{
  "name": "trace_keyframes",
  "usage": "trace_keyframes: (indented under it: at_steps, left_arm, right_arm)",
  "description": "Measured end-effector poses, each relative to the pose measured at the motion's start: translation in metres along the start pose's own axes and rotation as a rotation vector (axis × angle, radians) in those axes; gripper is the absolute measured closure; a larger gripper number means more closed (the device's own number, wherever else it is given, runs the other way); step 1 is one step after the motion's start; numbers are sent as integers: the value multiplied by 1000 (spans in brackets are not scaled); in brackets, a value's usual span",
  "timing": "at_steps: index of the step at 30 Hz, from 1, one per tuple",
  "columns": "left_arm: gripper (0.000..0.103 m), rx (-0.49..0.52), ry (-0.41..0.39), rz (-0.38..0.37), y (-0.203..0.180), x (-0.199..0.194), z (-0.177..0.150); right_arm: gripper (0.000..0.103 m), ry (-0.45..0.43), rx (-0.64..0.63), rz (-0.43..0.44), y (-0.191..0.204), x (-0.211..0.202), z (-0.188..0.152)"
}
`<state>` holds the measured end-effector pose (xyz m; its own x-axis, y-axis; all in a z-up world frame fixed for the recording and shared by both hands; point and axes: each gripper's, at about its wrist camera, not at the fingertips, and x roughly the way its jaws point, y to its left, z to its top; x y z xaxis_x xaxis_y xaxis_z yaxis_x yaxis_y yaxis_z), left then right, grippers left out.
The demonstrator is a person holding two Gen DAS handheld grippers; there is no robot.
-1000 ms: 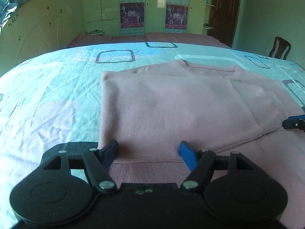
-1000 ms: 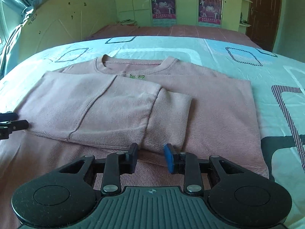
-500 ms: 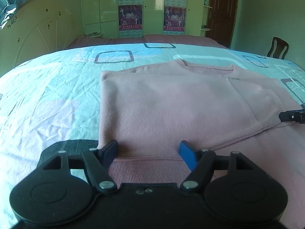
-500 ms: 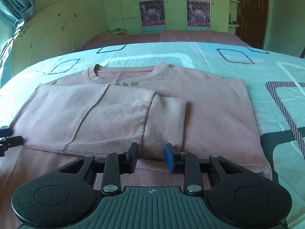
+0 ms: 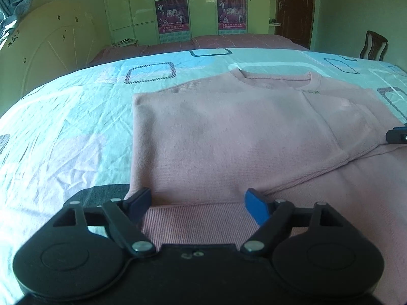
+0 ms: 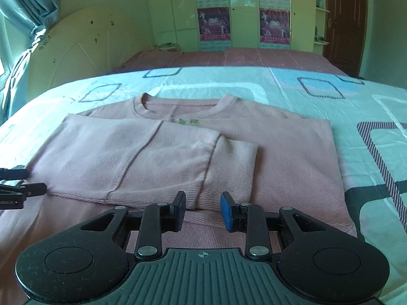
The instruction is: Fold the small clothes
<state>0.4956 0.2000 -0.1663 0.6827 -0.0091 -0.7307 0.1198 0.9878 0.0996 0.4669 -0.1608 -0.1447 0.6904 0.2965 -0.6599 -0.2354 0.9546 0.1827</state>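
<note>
We see the pink sweatshirt lying flat on the patterned bedsheet, 1 sleeve folded across its front. Our left gripper is opening wide over the hem, pads off the cloth. Our right gripper hovers with its jaws narrow, near the cuff, gripping nothing.

Pink sweater, sleeve folded across, on patterned bedsheet.

Matt pink knit sweater lies on a smooth, creased cotton-like bedsheet.
</note>
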Motion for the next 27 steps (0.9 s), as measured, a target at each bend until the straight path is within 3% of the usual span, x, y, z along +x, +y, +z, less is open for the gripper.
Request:
trace_keyframes:
  at_steps: [1, 3, 4, 5, 6, 11, 15, 21, 27]
  left_arm:
    - [0, 13, 4, 26, -4, -3, -1]
    - [1, 40, -5, 68, -9, -11, -7]
    - [1, 45, -6, 67, -11, -16, -10]
    - [1, 40, -9, 71, -11, -21, -14]
    - [1, 35, -13, 78, -12, -27, -18]
    - [4, 27, -6, 76, -12, -62, -45]
    - [14, -18, 32, 43, -3, -89, -77]
    - [23, -194, 57, 21, 23, -128, -124]
    - [29, -272, 57, -18, 23, -162, -152]
  right_arm:
    - [73, -5, 13, 15, -1, -7, -2]
    - [68, -17, 34, 29, -5, -21, -6]
    - [57, -28, 45, 25, -8, -29, -10]
    - [34, -48, 55, 24, -12, -37, -14]
    - [30, -65, 61, 30, -16, -46, -18]
    - [30, -36, 138, 38, -48, -86, -48]
    - [30, -15, 254, 41, -81, -124, -83]
    - [30, 3, 352, 30, -113, -177, -129]
    - [32, 29, 427, 63, -129, -203, -162]
